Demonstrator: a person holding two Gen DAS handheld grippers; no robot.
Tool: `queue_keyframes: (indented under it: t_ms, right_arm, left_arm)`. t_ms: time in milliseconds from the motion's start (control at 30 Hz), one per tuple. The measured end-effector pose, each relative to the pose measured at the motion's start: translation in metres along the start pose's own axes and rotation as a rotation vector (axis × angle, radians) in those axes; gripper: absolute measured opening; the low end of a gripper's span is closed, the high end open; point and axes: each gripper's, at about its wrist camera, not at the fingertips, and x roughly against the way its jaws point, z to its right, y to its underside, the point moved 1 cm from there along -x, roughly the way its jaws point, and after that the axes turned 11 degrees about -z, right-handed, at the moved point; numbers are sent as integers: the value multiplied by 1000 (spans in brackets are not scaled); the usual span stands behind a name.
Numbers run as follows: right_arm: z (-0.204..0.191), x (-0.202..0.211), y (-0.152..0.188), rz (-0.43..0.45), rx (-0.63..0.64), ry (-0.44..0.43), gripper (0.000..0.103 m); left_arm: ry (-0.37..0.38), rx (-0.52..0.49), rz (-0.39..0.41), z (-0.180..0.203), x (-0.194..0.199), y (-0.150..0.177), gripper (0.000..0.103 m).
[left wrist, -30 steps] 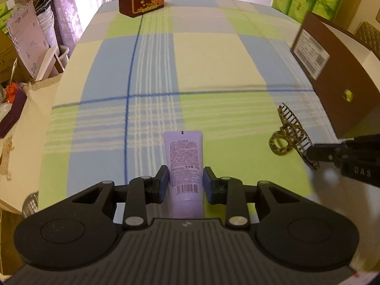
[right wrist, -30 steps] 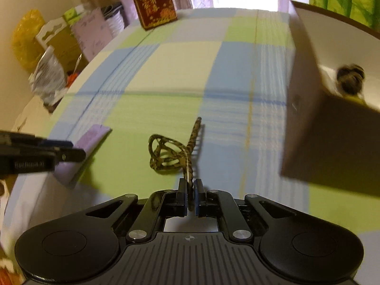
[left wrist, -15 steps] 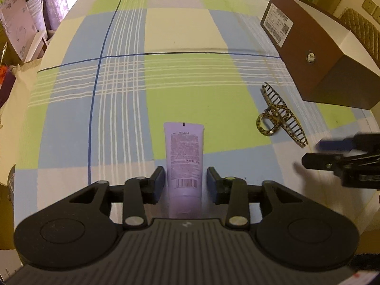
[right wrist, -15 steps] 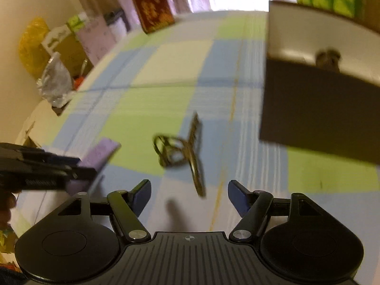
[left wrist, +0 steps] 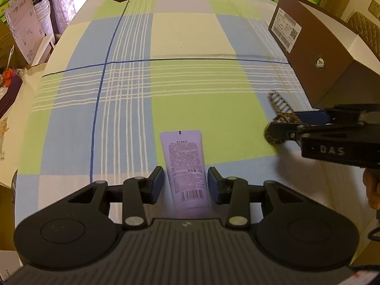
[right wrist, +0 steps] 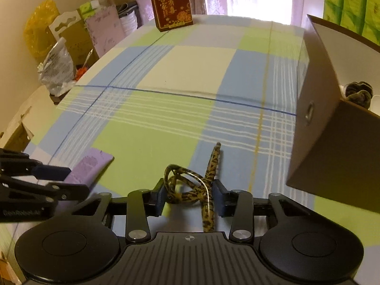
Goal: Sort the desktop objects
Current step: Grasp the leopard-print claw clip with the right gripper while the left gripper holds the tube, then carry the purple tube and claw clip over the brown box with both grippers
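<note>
While my left gripper (left wrist: 185, 182) hangs low over the checked tablecloth (left wrist: 190, 99), its two pads stand apart on either side of the lilac tube (left wrist: 187, 173), and I see a thin gap on each side, so nothing is clamped. That tube lies flat on the cloth with its printed back and barcode facing up, its crimped end pointing away from me and its near end hidden under the gripper body.

On my right gripper (right wrist: 189, 196) the jaws are closing, with the leopard-print hair claw (right wrist: 190, 187) between them. From the wrist view the left pad looks to be touching the claw's loop, while the right pad sits just beside its long toothed arm; I cannot say the clip is pressed from both sides. It rests on the cloth, the toothed arm stretching away toward the brown box (right wrist: 332, 128).

That box stands open on the right side of the table, close to the claw, and something dark and ruffled shows inside it. At the far end of the table stands a red carton (right wrist: 171, 7) with gold characters.
</note>
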Motion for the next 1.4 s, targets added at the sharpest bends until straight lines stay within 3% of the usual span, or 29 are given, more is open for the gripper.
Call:
queue_keyframes:
  t_ms: [333,367,467,567,767,933,1000,1400]
  right_arm:
    - [12,32,52,-65,-16,-5,38]
    - [13,34,54,-61,-28,-7,40]
    - [13,38,54,-45,-42,-9,58]
    - [11,38,56,-31,-42,2,62]
    - [12,32,58,-27,-68,28,61]
    - [7,28,58,-19,-40,38,59]
    - [4,27,59,-18,-15,49,40]
    - [10,42,64,-17,-19,30,39]
  left_arm:
    - [3,25,-9,0,3,12,35]
    - [0,26,-13,0,2,11,35]
    - [-15,13,-10,2,0,8,35]
    - [-36,-17,-13,7,-2,7,35]
    - [-50,-78,-15,23,-3,13,27]
    - [-41,-92,-19,31,-1,19,27]
    - [-42,-91,-24,32,-1,19,27]
    - [-41,-105,-35,40,3,24,27]
